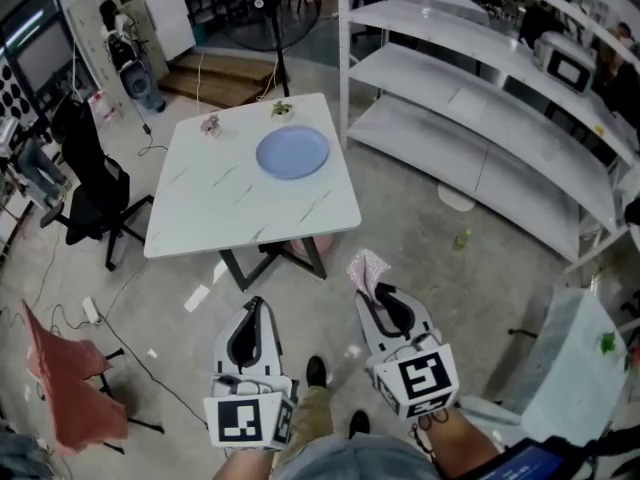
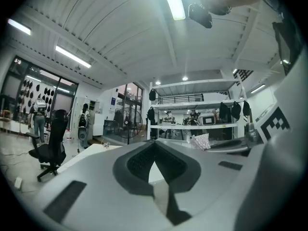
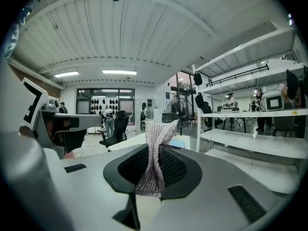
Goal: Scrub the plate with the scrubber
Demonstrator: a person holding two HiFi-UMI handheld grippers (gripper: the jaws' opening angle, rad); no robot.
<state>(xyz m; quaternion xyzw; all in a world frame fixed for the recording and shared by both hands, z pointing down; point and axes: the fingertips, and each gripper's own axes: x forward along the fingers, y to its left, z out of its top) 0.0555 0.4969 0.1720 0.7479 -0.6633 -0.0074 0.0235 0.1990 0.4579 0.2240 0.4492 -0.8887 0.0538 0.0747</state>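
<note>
A round blue plate point(image 1: 292, 153) lies on the white marble-look table point(image 1: 220, 203), far ahead of both grippers. My right gripper point(image 1: 372, 290) is shut on the scrubber point(image 1: 367, 268), a silvery mesh pad that sticks up between the jaws point(image 3: 155, 153). In the right gripper view a sliver of the plate point(image 3: 180, 142) shows behind the pad. My left gripper point(image 1: 254, 305) hangs beside the right one, shut with nothing in it point(image 2: 155, 147). Both are held over the floor, short of the table's near edge.
Two small items point(image 1: 210, 124) point(image 1: 282, 109) sit at the table's far edge. White shelving point(image 1: 480, 98) runs along the right. A black office chair point(image 1: 95, 193) stands to the left, a fan stand point(image 1: 272, 28) behind, a red cloth point(image 1: 65, 388) near left.
</note>
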